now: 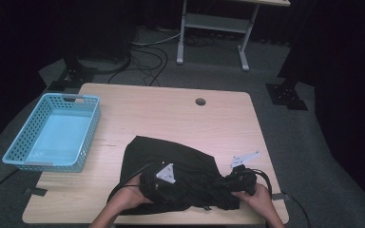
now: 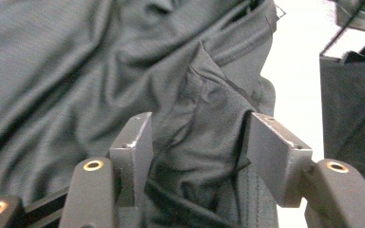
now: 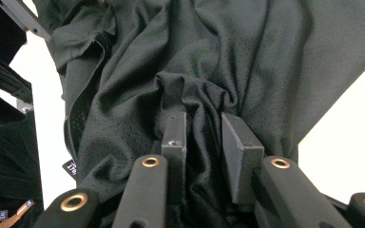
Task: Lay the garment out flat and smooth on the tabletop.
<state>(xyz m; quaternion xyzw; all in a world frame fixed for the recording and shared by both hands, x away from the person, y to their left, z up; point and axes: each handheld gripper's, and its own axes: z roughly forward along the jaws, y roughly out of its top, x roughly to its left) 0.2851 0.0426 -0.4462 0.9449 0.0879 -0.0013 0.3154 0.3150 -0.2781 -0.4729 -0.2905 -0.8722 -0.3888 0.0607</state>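
A black mesh garment (image 1: 171,154) lies crumpled on the near half of the wooden table (image 1: 171,116). My left gripper (image 1: 178,183) rests on its lower middle, held by a hand from below. In the left gripper view the left gripper (image 2: 197,137) is open, jaws wide apart around a raised fold of the garment (image 2: 76,71). My right gripper (image 1: 221,183) sits at the garment's right edge. In the right gripper view the right gripper (image 3: 204,128) has its jaws drawn close on a puckered bunch of the garment (image 3: 247,57).
A light blue perforated basket (image 1: 89,130) stands with nothing in it at the table's left side. A cable hole (image 1: 200,101) is near the far edge. Beyond the table are floor cables (image 1: 147,52) and a white desk frame (image 1: 214,23).
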